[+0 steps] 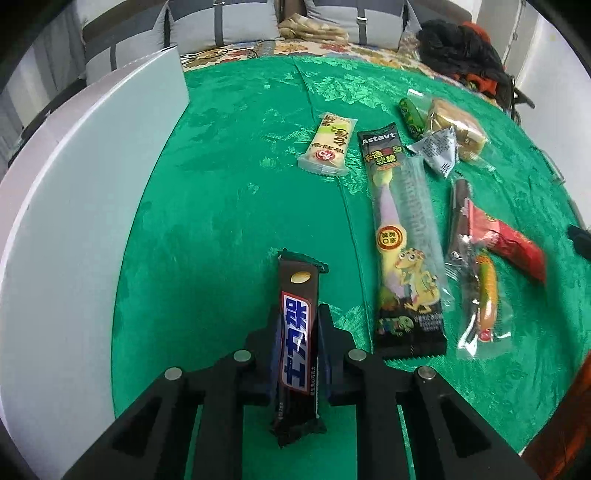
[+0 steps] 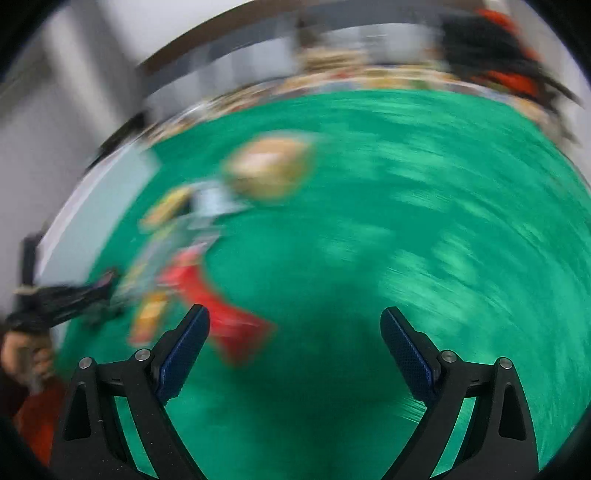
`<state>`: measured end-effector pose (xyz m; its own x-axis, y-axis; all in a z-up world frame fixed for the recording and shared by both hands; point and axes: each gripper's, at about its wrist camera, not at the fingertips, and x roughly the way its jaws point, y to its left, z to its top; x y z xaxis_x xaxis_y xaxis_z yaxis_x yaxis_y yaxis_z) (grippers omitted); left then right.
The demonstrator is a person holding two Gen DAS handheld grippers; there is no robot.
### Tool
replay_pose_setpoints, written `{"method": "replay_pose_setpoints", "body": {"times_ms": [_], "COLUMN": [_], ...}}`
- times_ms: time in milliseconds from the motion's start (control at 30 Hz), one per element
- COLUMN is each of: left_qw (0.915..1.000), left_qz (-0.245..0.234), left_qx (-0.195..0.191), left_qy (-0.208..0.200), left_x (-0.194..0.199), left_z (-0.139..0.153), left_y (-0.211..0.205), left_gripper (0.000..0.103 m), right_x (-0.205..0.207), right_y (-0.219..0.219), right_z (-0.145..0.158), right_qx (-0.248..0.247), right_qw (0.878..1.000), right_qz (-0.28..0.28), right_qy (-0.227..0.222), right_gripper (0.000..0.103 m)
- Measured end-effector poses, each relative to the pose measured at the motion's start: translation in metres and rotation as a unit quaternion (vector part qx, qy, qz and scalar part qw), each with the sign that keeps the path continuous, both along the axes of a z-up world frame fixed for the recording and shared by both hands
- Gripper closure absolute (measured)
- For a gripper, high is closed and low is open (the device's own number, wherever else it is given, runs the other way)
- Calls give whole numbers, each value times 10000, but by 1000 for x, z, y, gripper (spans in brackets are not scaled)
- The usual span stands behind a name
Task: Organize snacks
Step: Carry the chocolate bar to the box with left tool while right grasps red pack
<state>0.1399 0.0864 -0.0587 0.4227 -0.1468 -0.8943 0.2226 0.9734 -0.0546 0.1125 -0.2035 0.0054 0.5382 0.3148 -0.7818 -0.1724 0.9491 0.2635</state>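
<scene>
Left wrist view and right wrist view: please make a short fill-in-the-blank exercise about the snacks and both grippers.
1. The left gripper is shut on the brown ____ bar.
2. The right gripper is ____ and holds nothing.
3. The snacks lie on a ____ cloth.
4. The long gecko candy pack lies to the ____ of the held bar in the left wrist view.

Missing words: chocolate; open; green; right

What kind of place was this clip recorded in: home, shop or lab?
Most likely a home living room. A grey cushioned sofa with a floral cover stands behind the table, which has a green tablecloth strewn with wrapped snacks; clothes are piled on the seat.
</scene>
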Motion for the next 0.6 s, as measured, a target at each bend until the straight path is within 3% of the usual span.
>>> {"method": "replay_pose_setpoints", "body": {"times_ms": [100,200,267,300,400,600], "left_qw": [9996,9983,9972,9966,9949,9900], "left_qz": [149,288,352,382,429,399], "left_qx": [-243,-494,-631,-691,-857,-1232], "left_qy": [-34,-136,-189,-220,-308,-558], "left_x": [-5,-12,-17,-18,-23,-31], "left_z": [8,23,32,36,48,78], "left_y": [7,16,21,24,28,27], "left_gripper": [86,86,86,86,86,86], "right_x": [27,42,49,51,46,24], "right_y": [64,103,113,113,106,65], "right_z": [-2,-16,-26,-30,-34,-4], "right_qx": [-560,-1346,-1408,-1360,-1323,-497], "right_qw": [9915,9779,9737,9724,9738,9900], "right_qz": [1124,1549,1673,1714,1582,990], "right_qy": [352,392,645,805,963,874], "right_gripper": [10,13,44,83,87,88]}}
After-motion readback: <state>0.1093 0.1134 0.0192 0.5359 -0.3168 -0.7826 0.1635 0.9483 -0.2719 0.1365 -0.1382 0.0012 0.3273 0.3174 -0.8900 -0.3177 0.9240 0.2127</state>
